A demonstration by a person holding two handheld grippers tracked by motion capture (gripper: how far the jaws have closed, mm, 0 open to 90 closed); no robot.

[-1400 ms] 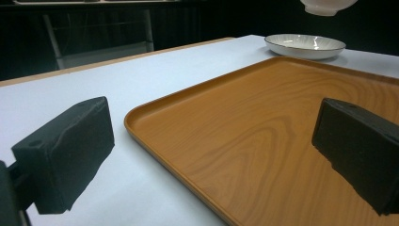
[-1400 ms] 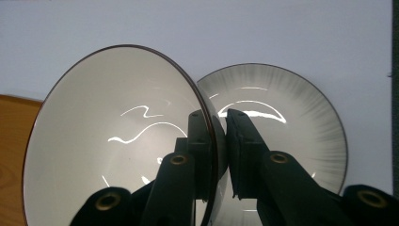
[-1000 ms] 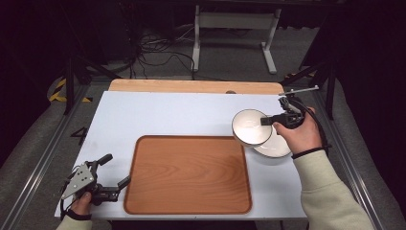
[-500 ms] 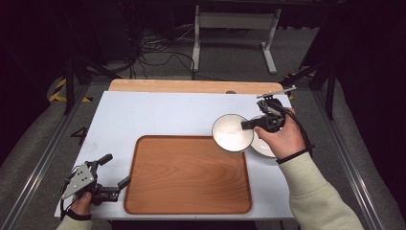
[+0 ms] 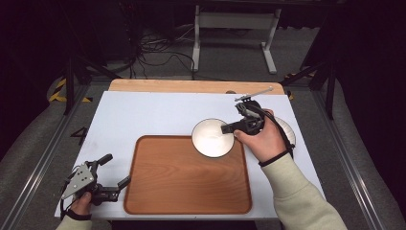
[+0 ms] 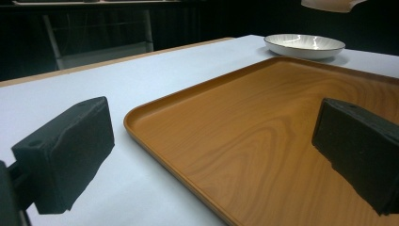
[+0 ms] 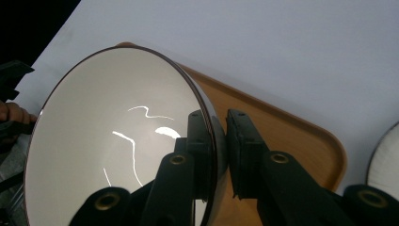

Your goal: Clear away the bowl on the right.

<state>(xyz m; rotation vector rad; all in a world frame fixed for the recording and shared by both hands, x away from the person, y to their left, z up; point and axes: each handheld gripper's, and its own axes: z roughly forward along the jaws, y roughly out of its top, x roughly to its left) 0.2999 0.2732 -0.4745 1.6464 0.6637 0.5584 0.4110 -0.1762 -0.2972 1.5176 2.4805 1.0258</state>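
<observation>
With the right gripper (image 5: pixel 229 128) pinching the white bowl (image 5: pixel 212 138) by its rim above the wooden tray (image 5: pixel 186 191), a level set-down looks next, while the left gripper (image 5: pixel 110 171) rests spread.

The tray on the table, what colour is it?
The tray is orange-brown with a wood-grain pattern, clearest in the left gripper view.

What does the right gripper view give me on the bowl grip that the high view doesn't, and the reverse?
Right gripper view: the jaws pinch the bowl rim, one inside, one outside, and the bowl is tilted steeply.

High view: the left gripper rests open at the table's near left corner, and the bowl is over the tray's far right corner.

Both: the right gripper, the bowl, the tray, and a plate beside the tray.
</observation>
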